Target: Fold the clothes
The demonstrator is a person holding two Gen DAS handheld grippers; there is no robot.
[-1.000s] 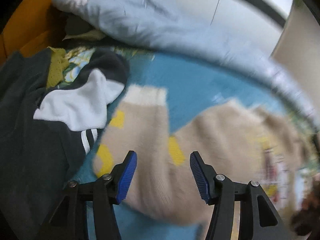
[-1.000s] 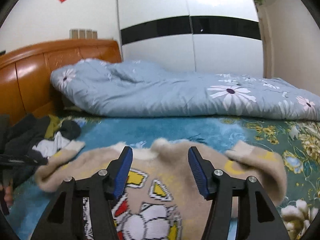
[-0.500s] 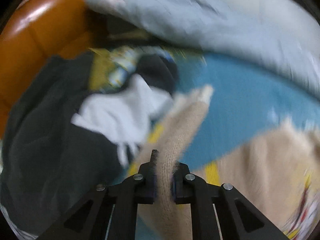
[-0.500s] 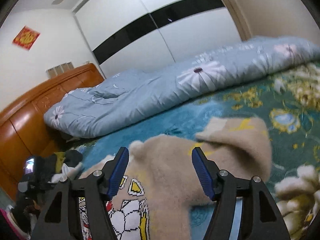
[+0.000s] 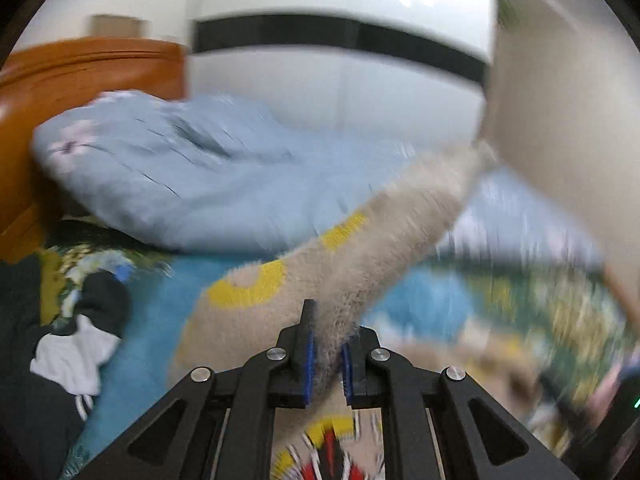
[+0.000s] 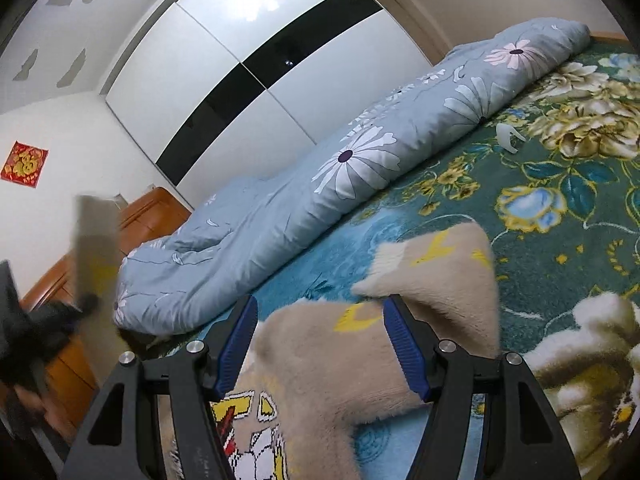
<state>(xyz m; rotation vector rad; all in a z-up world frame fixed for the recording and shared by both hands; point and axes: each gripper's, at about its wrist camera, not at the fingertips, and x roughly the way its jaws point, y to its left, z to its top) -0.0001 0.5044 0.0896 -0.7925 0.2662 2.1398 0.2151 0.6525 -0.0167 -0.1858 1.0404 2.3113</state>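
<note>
A fuzzy beige sweater with yellow patches and a cartoon print lies on the blue and green floral bedspread. My left gripper is shut on the sweater's left sleeve and holds it lifted, the sleeve stretching up and to the right. My right gripper is open over the sweater's upper body, near the folded-in right sleeve. In the right wrist view the lifted sleeve shows blurred at the far left.
A rolled light-blue floral duvet lies along the far side of the bed. A pile of dark and white clothes sits at the left by the orange wooden headboard. A white wardrobe stands behind.
My left gripper closed on the left sleeve and lifted it up and towards the right. My right gripper stayed open and tilted, shifting over the sweater towards its right sleeve.
</note>
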